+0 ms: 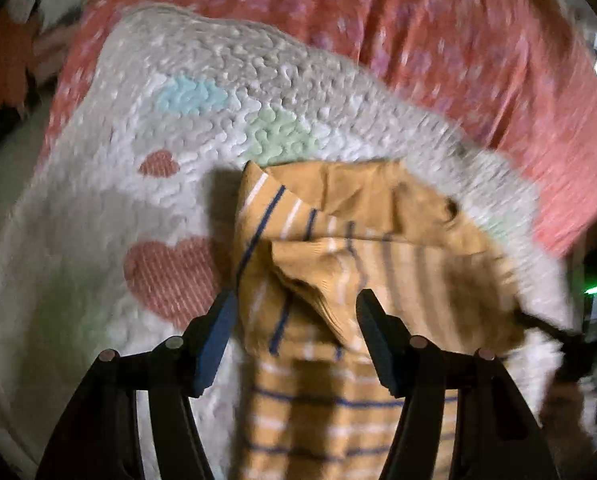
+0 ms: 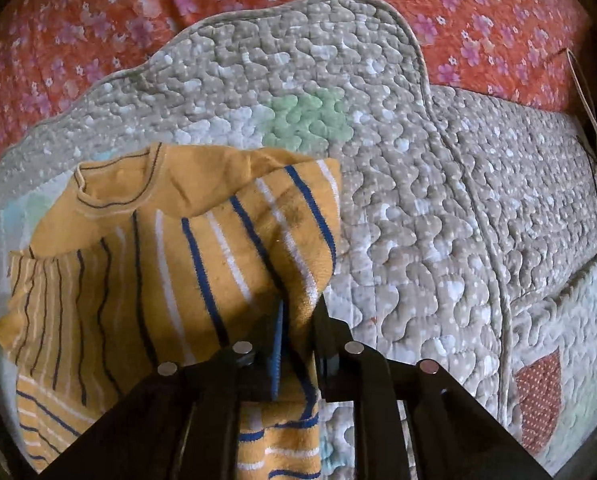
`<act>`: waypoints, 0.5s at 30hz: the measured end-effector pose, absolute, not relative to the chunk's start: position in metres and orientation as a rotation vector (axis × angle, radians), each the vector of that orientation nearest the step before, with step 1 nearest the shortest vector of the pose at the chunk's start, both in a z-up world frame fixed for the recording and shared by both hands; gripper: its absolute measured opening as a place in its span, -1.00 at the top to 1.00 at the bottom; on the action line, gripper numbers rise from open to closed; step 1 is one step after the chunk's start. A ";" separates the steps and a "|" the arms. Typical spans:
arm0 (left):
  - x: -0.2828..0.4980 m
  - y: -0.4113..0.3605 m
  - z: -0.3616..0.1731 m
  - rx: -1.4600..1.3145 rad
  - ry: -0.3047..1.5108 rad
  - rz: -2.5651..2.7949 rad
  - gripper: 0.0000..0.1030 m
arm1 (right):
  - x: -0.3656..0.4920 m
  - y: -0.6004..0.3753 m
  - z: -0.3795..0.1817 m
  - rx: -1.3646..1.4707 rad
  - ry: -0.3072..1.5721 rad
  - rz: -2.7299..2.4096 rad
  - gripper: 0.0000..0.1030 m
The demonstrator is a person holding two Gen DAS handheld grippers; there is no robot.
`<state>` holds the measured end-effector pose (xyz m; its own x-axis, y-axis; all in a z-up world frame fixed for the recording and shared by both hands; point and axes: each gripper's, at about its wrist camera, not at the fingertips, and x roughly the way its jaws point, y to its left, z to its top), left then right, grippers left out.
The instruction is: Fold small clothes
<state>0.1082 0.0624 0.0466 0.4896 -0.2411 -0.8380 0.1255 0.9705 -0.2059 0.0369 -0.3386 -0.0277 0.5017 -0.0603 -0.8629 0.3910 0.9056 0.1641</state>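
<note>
A small mustard-yellow shirt (image 1: 378,208) with blue and white stripes lies crumpled on a quilted mat (image 1: 130,112). My left gripper (image 1: 297,300) hovers open over it. One finger is at the shirt's left edge, the other over its middle, and a raised fold sits between them untouched. In the right wrist view the shirt (image 2: 158,248) shows its neck opening at the upper left. My right gripper (image 2: 300,312) is shut on a folded-over striped edge of the shirt, which is pinched between the blue pad and the other finger.
The grey-white quilted mat (image 2: 418,200) with hearts and pastel patches spreads over a red floral bedsheet (image 2: 98,20). A thin cord (image 2: 590,108) runs down the far right. A dark blurred shape (image 1: 566,340) sits at the shirt's right corner in the left wrist view.
</note>
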 end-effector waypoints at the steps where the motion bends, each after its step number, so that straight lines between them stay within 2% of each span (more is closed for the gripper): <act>1: 0.116 0.055 0.036 -0.063 1.073 -0.192 -0.05 | 0.032 -0.341 -0.027 0.391 1.008 -0.281 0.52; 2: 0.121 0.053 0.027 -0.025 1.104 -0.174 0.31 | 0.024 -0.344 -0.026 0.430 0.999 -0.281 0.38; 3: 0.128 0.052 0.015 0.014 1.145 -0.153 0.54 | 0.017 -0.348 -0.024 0.468 0.986 -0.280 0.27; 7: 0.135 0.071 0.003 0.058 1.144 -0.033 0.58 | -0.018 -0.358 -0.016 0.557 0.934 -0.286 0.09; 10: 0.128 0.104 0.000 -0.121 1.190 -0.076 0.58 | -0.045 -0.356 -0.014 0.582 0.921 -0.268 0.08; 15: 0.079 0.143 0.000 -0.291 1.208 -0.135 0.37 | -0.092 -0.334 -0.030 0.661 0.942 -0.196 0.06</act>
<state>0.0790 0.1430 -0.0002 0.3526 -0.2568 -0.8998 -0.0514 0.9548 -0.2927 -0.0922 -0.3344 -0.0302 0.5878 0.1235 -0.7995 0.4317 0.7879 0.4391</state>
